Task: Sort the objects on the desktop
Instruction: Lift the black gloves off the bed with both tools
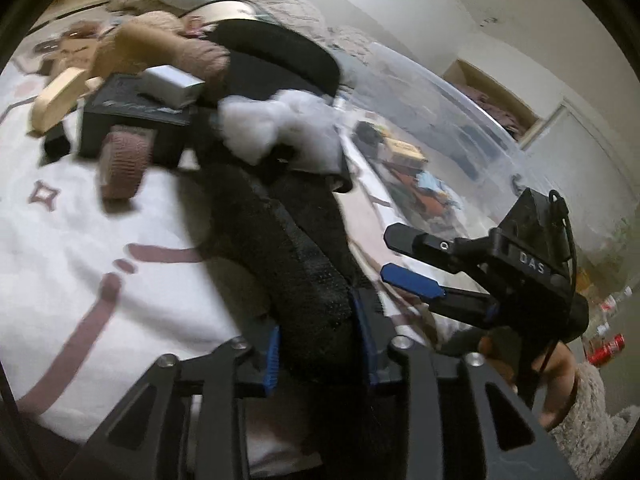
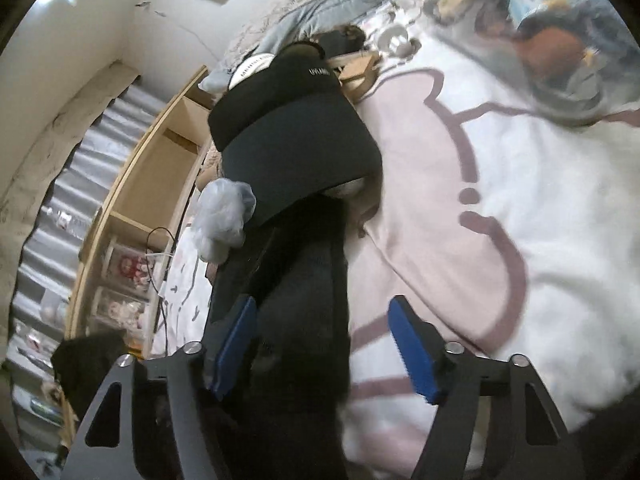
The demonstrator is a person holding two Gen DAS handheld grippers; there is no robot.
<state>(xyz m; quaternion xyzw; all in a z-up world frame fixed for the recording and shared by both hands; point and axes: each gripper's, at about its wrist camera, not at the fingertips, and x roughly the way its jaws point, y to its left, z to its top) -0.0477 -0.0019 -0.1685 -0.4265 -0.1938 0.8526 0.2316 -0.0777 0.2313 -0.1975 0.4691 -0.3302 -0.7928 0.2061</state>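
My left gripper is shut on a long black fuzzy strap that runs up to a black bag on the white and pink bedspread. My right gripper is open, with the same black strap lying between its blue pads, nearer the left one. The right gripper also shows in the left wrist view, open, at the right of the strap. A crumpled clear plastic bag lies by the bag; it also shows in the right wrist view.
A clear plastic bin with several items stands at the right. A dark box, a small white box, a pink knit roll, a wooden piece and a plush toy lie at the upper left. A wooden shelf runs alongside the bed.
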